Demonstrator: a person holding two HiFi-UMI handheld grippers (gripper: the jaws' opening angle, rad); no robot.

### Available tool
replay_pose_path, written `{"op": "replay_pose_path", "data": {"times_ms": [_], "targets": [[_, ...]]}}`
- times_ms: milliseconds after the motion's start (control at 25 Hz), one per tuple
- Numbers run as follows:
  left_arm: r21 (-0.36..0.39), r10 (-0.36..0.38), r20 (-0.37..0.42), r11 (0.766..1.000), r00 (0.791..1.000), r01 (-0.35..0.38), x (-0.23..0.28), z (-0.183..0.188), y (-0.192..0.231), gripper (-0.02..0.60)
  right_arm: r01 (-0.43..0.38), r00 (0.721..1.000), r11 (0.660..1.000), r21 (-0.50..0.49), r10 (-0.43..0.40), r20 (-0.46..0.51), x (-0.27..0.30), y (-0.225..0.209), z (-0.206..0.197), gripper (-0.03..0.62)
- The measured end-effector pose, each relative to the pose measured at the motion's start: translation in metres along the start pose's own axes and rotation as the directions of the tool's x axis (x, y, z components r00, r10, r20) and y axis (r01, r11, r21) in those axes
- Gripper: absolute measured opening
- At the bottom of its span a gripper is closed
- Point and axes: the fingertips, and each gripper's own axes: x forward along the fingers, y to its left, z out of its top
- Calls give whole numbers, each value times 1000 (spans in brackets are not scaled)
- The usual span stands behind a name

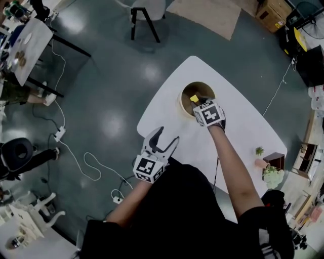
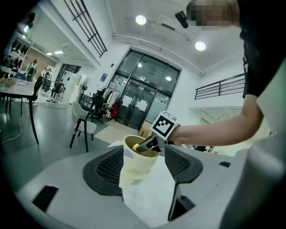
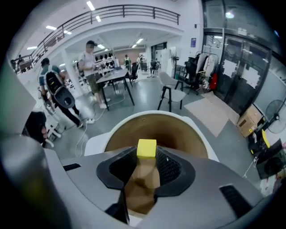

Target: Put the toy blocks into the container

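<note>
A yellow toy block (image 3: 146, 148) is pinched between the tips of my right gripper (image 3: 146, 154), which hangs over the mouth of the round cream container (image 3: 187, 126). From the head view the yellow block (image 1: 194, 98) and right gripper (image 1: 199, 101) sit inside the container's rim (image 1: 183, 102) on the white table (image 1: 243, 126). My left gripper (image 1: 165, 138) rests near the table's near-left edge, jaws spread with nothing between them. In the left gripper view the container (image 2: 138, 162) stands ahead between the left gripper's jaws (image 2: 143, 167), with the right gripper (image 2: 146, 145) dipping in.
A small plant, a dark box and a pale bunch (image 1: 271, 169) stand at the table's right end. A chair (image 1: 144, 12) is beyond the table. Cables and a power strip (image 1: 59, 133) lie on the floor to the left.
</note>
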Motion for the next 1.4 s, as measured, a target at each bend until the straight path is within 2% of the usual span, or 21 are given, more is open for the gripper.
{"op": "replay_pose_path", "data": {"times_ms": [80, 200, 320, 480, 600, 720, 800, 920, 1040, 1200, 1400], "targets": [[-9, 12, 0, 1000, 1000, -12, -3, -1, 4, 263, -32, 997, 999, -43, 29, -69, 4, 5, -1, 121], [-4, 21, 8, 1000, 1000, -21, -6, 2, 9, 263, -63, 991, 994, -87, 52, -124, 11, 9, 5, 121], [-8, 31, 13, 1000, 999, -30, -10, 3, 12, 262, -71, 984, 983, -170, 42, -172, 25, 12, 10, 121], [-16, 48, 14, 999, 999, -48, -15, 2, 15, 264, -99, 961, 962, -253, 27, -274, 45, 5, 1, 121], [-24, 63, 14, 998, 998, -62, -20, 0, 17, 262, -132, 945, 954, -269, 39, -326, 57, 0, -10, 121], [-30, 77, 17, 997, 997, -77, -27, 2, 20, 263, -203, 926, 949, -240, 106, -363, 65, 9, -21, 121], [-24, 85, 23, 996, 996, -84, -30, 6, 24, 263, -207, 918, 948, -244, 102, -383, 67, 8, -22, 121], [-30, 91, 29, 996, 995, -90, -32, 7, 25, 263, -187, 922, 950, -248, 83, -379, 67, 5, -19, 127], [-30, 99, 36, 995, 994, -98, -32, 10, 24, 264, -151, 937, 957, -249, 58, -345, 64, -2, -15, 153], [-11, 124, 58, 992, 991, -124, -39, 18, 25, 265, -165, 946, 963, -211, 94, -309, 57, 1, -13, 155], [-19, 147, 79, 989, 986, -146, -57, 18, 22, 265, -146, 969, 977, -154, 110, -220, 37, 5, -5, 155]]}}
